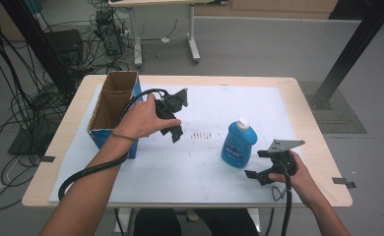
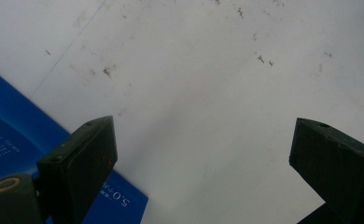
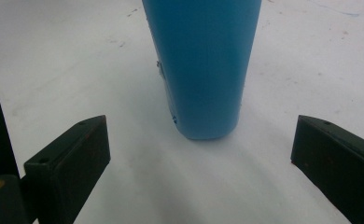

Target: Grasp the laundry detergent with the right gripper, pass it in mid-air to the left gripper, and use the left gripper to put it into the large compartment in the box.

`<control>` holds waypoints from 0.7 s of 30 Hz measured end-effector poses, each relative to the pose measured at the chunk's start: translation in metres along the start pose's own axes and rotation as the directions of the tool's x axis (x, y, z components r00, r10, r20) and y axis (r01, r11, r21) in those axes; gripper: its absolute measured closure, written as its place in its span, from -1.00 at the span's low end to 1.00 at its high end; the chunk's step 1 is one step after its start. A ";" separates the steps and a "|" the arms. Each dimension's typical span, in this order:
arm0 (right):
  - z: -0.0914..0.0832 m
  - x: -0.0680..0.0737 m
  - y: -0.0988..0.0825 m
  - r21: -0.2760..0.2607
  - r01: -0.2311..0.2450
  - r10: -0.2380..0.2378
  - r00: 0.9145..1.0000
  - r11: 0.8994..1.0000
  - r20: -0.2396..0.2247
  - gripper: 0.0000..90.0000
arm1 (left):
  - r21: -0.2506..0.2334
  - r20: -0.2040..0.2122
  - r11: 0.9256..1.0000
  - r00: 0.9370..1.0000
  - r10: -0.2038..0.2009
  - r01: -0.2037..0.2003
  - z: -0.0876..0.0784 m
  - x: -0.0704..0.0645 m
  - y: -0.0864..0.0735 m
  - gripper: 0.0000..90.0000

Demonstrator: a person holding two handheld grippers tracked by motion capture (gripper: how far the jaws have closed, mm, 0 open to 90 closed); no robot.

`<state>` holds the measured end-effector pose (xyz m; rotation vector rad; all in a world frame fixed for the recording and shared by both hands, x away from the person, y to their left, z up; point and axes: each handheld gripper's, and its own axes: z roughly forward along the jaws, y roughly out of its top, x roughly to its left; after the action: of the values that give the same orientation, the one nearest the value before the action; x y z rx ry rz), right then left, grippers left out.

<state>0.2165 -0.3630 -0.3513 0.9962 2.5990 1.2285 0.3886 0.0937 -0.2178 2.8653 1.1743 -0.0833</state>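
The table (image 1: 308,113) is a pale wood top under a matt white sheet, lightly scuffed and speckled near the centre. At its left stands an open cardboard box (image 1: 112,105), brown inside, blue and printed outside, long and rectangular, with nothing visible in it. The blue bottle (image 1: 239,143) stands upright right of centre, well apart from the box: smooth glossy plastic, flattened oval body, white cap, printed label. The right gripper (image 1: 254,175) sits low just beside the bottle's base, jaws spread wide; in the right gripper view the bottle (image 3: 203,70) stands centred ahead of the jaws, not yet between them. The left gripper (image 1: 176,132) hangs over the sheet just beside the box, jaws likewise wide apart and holding nothing; its view looks down on bare sheet and the box's blue wall (image 2: 7,140). Judgement: approach stage of a grasp on the bottle. The next move calls for advancing the right gripper until the jaws straddle the lower body, then closing squarely, since the slick curved plastic may slip or tip.
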 end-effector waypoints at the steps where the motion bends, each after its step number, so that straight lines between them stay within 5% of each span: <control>1: 0.000 0.000 0.000 0.000 0.000 0.000 1.000 1.000 0.000 -0.90 | 0.000 0.000 1.000 1.000 0.000 0.000 0.000 0.000 0.000 -0.82; 21: 0.005 0.001 0.000 -0.018 -0.005 0.005 1.000 1.000 0.001 -0.92 | 0.001 0.003 1.000 1.000 0.002 -0.002 0.002 -0.001 -0.001 -0.82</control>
<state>0.2171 -0.3591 -0.3545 0.9998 2.5818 1.2499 0.3876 0.0935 -0.2198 2.8660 1.1715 -0.0885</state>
